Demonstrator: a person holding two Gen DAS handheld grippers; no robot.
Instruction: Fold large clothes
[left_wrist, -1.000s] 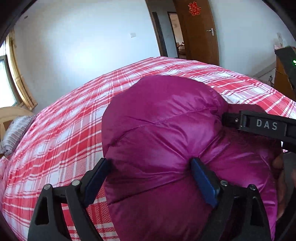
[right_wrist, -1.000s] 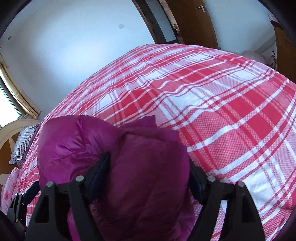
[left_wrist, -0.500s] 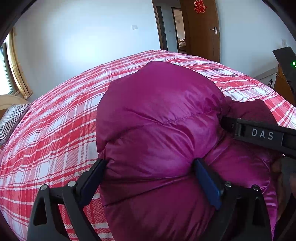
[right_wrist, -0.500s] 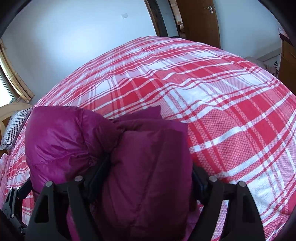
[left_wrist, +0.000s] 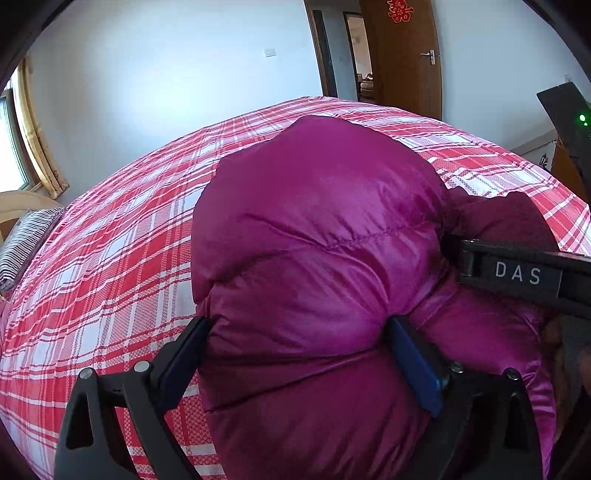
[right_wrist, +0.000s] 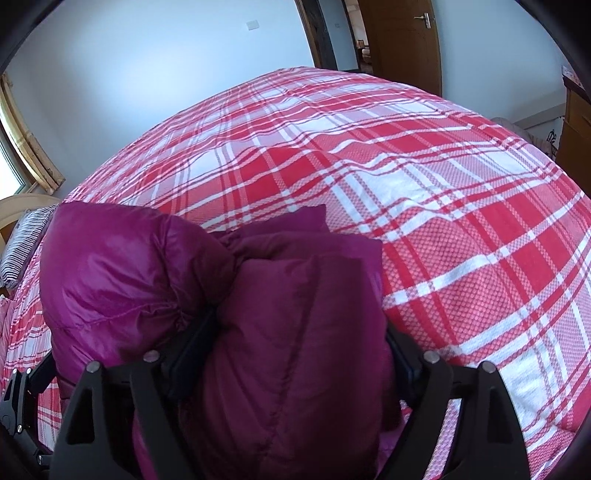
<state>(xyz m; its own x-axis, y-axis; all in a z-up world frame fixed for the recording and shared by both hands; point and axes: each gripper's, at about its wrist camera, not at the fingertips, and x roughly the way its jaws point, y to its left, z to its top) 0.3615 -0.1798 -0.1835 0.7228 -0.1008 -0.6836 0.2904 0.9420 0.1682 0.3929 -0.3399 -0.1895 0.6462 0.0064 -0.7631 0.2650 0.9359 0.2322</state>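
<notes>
Bedroom scene from two wrist cameras. Spread across a bed: red and white plaid bedspread (left_wrist: 122, 236). On top of it, bunched into a thick bundle: magenta puffer jacket (left_wrist: 325, 251), shiny and quilted, filling the near half of both views.

In the left wrist view: left gripper (left_wrist: 299, 354) spread wide around a fat fold of the jacket, blue-padded fingers (left_wrist: 413, 365) pressed into the fabric on both sides, so clamped on the garment. To the right of it, reaching in from the edge and touching the jacket: a black bar of the right gripper (left_wrist: 517, 275), lettered "DAS".

In the right wrist view: right gripper (right_wrist: 299, 350) likewise held wide, with a darker, matte fold of the same jacket (right_wrist: 295, 332) packed between its fingers and gripped. To the left, just beside that fold: the glossy rounded part of the jacket.

Beyond the bed: pale wall, wooden door (left_wrist: 402, 55) with a red paper decoration. At far left: striped pillow (left_wrist: 26, 243) and a curtained window (left_wrist: 14, 140).
</notes>
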